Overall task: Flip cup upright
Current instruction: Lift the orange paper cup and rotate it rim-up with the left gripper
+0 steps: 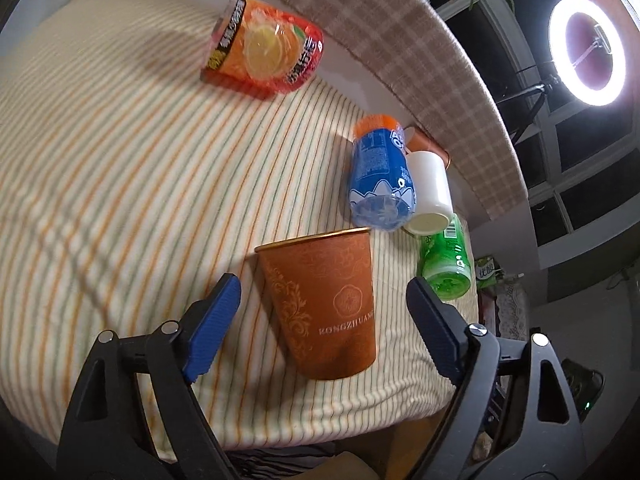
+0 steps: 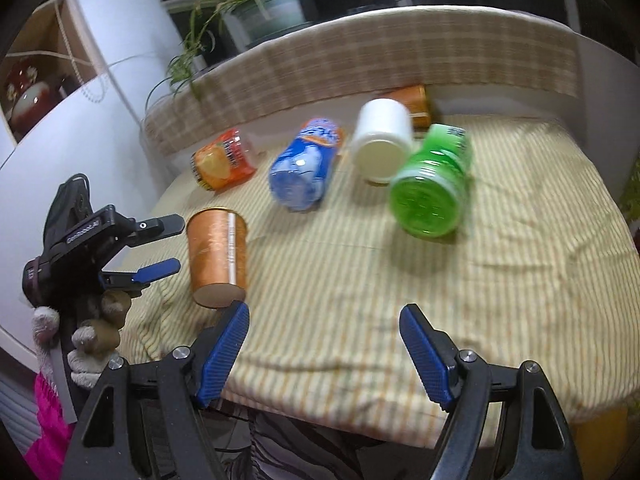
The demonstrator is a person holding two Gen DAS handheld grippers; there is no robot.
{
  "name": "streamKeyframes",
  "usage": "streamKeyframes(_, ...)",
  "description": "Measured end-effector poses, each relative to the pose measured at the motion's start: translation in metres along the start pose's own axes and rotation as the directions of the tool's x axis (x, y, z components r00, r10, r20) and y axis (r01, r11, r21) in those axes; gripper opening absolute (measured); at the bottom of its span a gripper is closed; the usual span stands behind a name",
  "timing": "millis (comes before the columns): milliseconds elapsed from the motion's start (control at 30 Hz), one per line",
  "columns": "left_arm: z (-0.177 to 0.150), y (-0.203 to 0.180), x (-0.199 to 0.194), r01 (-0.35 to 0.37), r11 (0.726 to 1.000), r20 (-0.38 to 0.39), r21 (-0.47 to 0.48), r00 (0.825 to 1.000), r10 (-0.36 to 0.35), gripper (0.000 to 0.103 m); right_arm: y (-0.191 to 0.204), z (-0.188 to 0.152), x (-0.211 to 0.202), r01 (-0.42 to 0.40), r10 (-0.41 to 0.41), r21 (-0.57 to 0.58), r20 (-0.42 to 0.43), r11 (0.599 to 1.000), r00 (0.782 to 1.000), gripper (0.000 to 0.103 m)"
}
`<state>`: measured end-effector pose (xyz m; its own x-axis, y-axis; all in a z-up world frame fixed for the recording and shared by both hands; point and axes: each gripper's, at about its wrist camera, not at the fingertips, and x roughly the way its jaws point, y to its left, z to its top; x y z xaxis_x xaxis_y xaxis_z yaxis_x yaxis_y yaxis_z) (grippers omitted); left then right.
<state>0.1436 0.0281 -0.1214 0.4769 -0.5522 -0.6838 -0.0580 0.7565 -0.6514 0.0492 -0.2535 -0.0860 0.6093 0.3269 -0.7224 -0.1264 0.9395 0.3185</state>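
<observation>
An orange paper cup (image 1: 326,300) with a gold rim stands on the striped cloth (image 1: 120,160), mouth up; it also shows in the right wrist view (image 2: 217,256). My left gripper (image 1: 324,328) is open, its blue fingers on either side of the cup and apart from it. The left gripper (image 2: 170,244) shows from the side in the right wrist view, open beside the cup. My right gripper (image 2: 324,352) is open and empty above the cloth's near edge, right of the cup.
A blue bottle (image 2: 306,164), a white cup (image 2: 382,146), a green bottle (image 2: 432,188), an orange snack pack (image 2: 222,160) and another orange cup (image 2: 412,106) lie on their sides farther back. A checked backrest (image 2: 360,52) bounds the far side.
</observation>
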Motion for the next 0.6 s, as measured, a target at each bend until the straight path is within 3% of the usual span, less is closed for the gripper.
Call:
streamKeyframes(400,0.007,-0.002,0.027,-0.023,1.0,-0.038,-0.005,0.999,0.022,0.084,-0.011,-0.006,0.0,0.0,0.0,0.022,-0.001,1.0,1.0,0.08)
streamKeyframes(600,0.009,-0.001,0.034,-0.05,0.999,-0.043,0.008,0.998,0.05,0.072,-0.011,-0.007,0.003,0.0,0.0,0.02,-0.01,1.0,1.0,0.08)
